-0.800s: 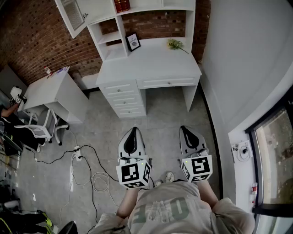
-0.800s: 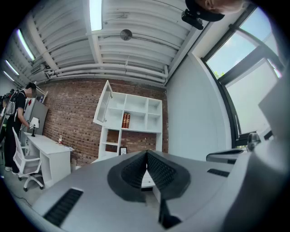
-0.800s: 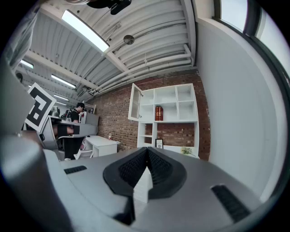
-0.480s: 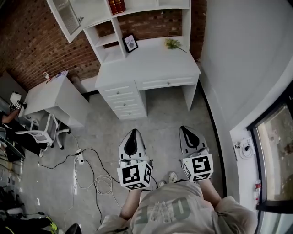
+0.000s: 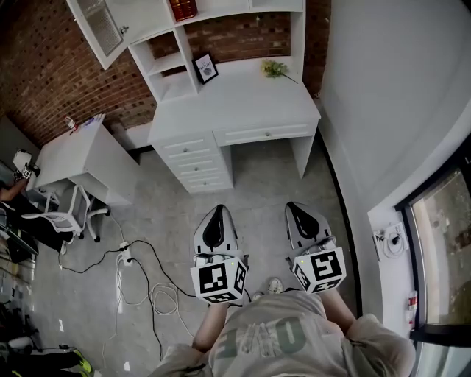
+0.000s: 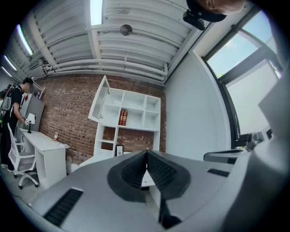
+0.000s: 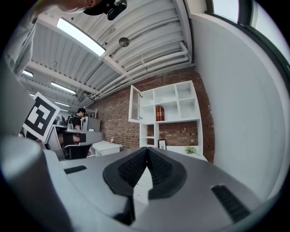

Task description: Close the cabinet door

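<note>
The cabinet door (image 5: 99, 26) of the white hutch stands swung open to the left above the white desk (image 5: 243, 99). It also shows as the cabinet door (image 6: 100, 102) in the left gripper view and the cabinet door (image 7: 134, 104) in the right gripper view, far ahead. My left gripper (image 5: 215, 211) and right gripper (image 5: 296, 208) are held level side by side over the floor, well short of the desk. The left gripper (image 6: 146, 154) and right gripper (image 7: 147, 150) are both shut with nothing between the pads.
A small white table (image 5: 77, 154), an office chair (image 5: 66, 210) and floor cables (image 5: 140, 272) lie to the left. A white wall (image 5: 397, 88) and window (image 5: 441, 250) bound the right. Books (image 5: 182, 9), a picture frame (image 5: 205, 68) and flowers (image 5: 276, 70) sit on the hutch and desk. A person (image 6: 13, 113) stands far left.
The desk and cabinet have slid slightly up and left in the head view. Both grippers stay side by side and shut.
</note>
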